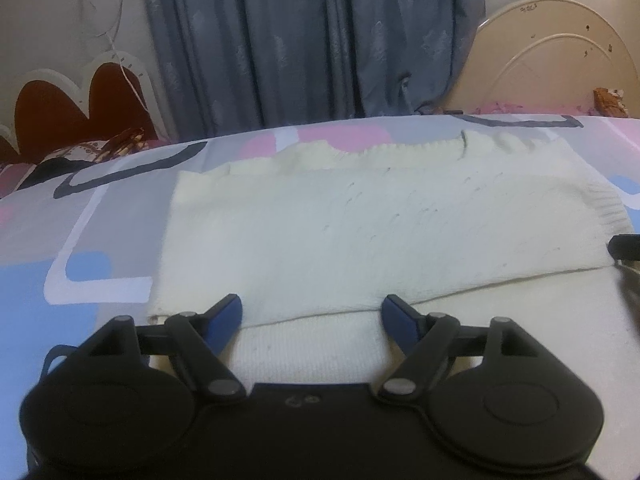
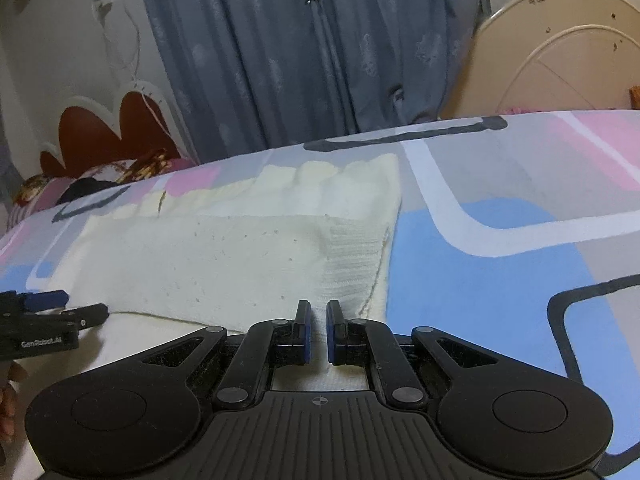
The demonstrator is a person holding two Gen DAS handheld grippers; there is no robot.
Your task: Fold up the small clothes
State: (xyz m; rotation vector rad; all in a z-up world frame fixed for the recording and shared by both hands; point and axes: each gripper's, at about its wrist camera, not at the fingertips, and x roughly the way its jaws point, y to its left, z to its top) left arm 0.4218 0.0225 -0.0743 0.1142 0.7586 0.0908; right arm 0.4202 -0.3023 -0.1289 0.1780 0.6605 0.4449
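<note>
Cream knit sweater (image 1: 320, 232) lengthwise left-right

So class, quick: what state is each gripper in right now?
Left gripper: open, holding nothing, above the sweater.
Right gripper: shut on the sweater.

Both wrist views look low, close across the same cream knit (image 1: 320, 232) toward curtains (image 2: 304, 48)

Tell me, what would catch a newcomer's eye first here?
A cream knitted sweater lies spread across the middle of a bedspread patterned in pink, blue and grey. At its near edge, the left gripper hovers open, while the right gripper is shut on the knit beside the ribbed hem.
</note>
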